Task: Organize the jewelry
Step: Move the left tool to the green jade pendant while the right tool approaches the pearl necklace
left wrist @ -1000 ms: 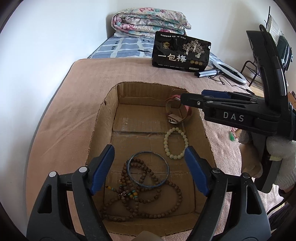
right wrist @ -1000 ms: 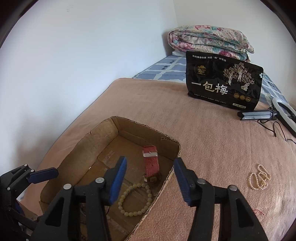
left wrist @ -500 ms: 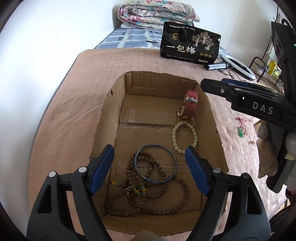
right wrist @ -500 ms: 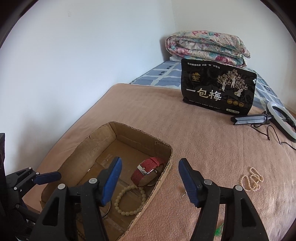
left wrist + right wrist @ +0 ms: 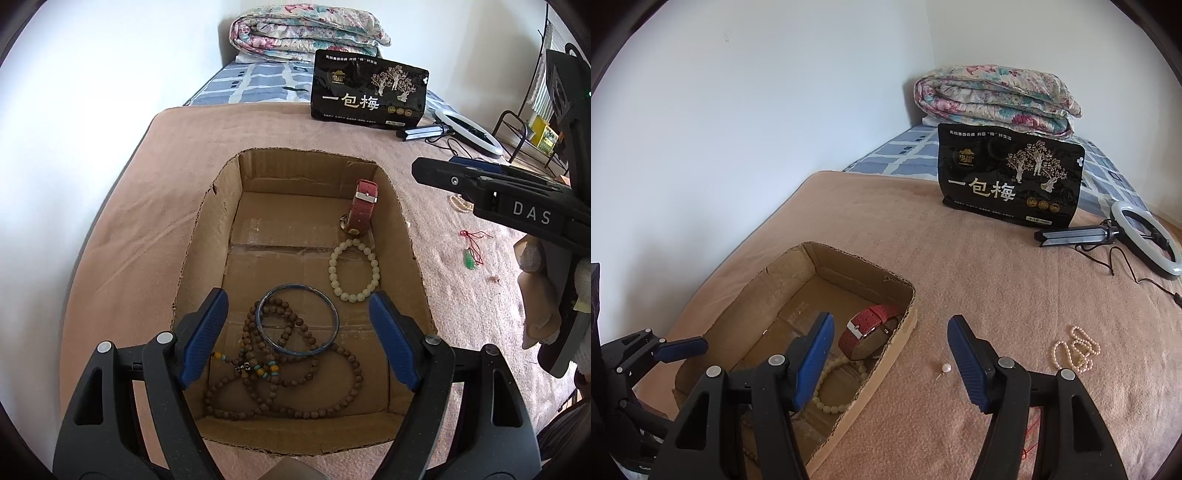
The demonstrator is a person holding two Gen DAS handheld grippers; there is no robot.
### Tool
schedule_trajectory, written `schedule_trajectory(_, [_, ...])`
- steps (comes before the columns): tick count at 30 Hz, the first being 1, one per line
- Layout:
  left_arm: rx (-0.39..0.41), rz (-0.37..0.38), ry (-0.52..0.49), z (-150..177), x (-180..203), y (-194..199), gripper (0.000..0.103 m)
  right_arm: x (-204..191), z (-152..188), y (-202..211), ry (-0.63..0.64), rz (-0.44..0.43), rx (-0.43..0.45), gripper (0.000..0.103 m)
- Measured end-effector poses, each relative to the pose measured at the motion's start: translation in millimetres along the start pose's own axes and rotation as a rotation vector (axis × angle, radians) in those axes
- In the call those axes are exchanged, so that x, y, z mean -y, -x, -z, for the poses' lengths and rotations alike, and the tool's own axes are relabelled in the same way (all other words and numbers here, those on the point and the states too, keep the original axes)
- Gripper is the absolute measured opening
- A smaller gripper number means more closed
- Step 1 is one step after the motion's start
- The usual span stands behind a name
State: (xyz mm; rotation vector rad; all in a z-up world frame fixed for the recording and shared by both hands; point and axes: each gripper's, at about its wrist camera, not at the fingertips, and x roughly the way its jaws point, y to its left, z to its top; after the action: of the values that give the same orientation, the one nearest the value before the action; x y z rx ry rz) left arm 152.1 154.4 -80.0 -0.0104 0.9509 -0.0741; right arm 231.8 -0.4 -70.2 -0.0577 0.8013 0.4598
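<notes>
**Both grippers released, jewelry split between box and bed**

The left gripper [image 5: 297,334] hangs over the near end of the shallow open cardboard box [image 5: 207,236], its blue-padded fingers [image 5: 205,332] spread apart and grasping nothing. Below them lie a dark blue bangle [image 5: 298,319] resting on a long strand of brown wooden beads [image 5: 280,373]. Farther in, toward the right wall, sit a pale green bead bracelet [image 5: 354,270] and, beyond it, a red strap watch [image 5: 361,212].

The right gripper [image 5: 890,356] is likewise released and empty, its fingers [image 5: 967,360] straddling the box's right wall and the tan blanket-covered bed [image 5: 960,266]. Between them on the blanket lies a small pearl stud earring [image 5: 945,368]. To the right rests a white pearl strand [image 5: 1075,349]; a green pendant on red cord [image 5: 471,251] lies near the box's right side.

At the far end stand a black snack bag [image 5: 1010,177], a white ring light [image 5: 1145,236] and a folded floral quilt [image 5: 993,98].
</notes>
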Motion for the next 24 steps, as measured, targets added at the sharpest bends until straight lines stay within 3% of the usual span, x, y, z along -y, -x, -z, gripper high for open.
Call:
schedule_trajectory(8, [0.055, 0.018, -0.039, 1, 26, 20, 0.081, 29, 6, 34, -0.028, 0.029, 0.037, 0.077])
schedule_trajectory(12, [0.077, 0.036, -0.068, 3, 46, 25, 0.081, 51, 12, 54, -0.048, 0.056, 0.057, 0.090])
schedule_trajectory(18, [0.117, 0.052, -0.122, 7, 82, 33, 0.081, 95, 22, 81, -0.099, 0.089, 0.076, 0.100])
schedule_trajectory(24, [0.104, 0.120, -0.117, 6, 120, 30, 0.081, 138, 35, 101, -0.147, 0.132, 0.083, 0.102])
